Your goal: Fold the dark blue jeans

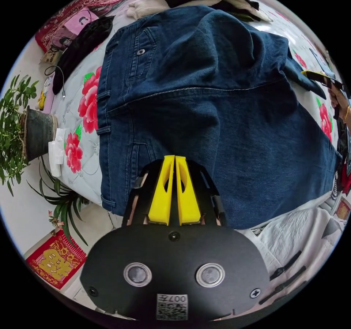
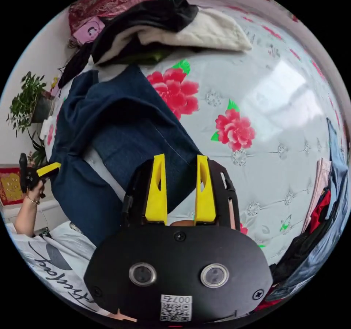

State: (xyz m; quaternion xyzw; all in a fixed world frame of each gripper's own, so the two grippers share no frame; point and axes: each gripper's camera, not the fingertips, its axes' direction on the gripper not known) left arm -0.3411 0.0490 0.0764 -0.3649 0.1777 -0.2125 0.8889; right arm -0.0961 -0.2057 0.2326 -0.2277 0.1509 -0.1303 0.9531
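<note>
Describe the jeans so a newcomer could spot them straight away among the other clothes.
Find the floral bedspread. The dark blue jeans lie spread across it, nearer than the heaped clothes pile. They alone are blue denim, with pale seam stitching and a buttoned pocket.

Each gripper body carries a white sticker (image 1: 172, 306) with a square code and a short number above it, inverted in the view. A white shirt (image 2: 55, 266) bears dark script lettering, upside down and illegible.
</note>
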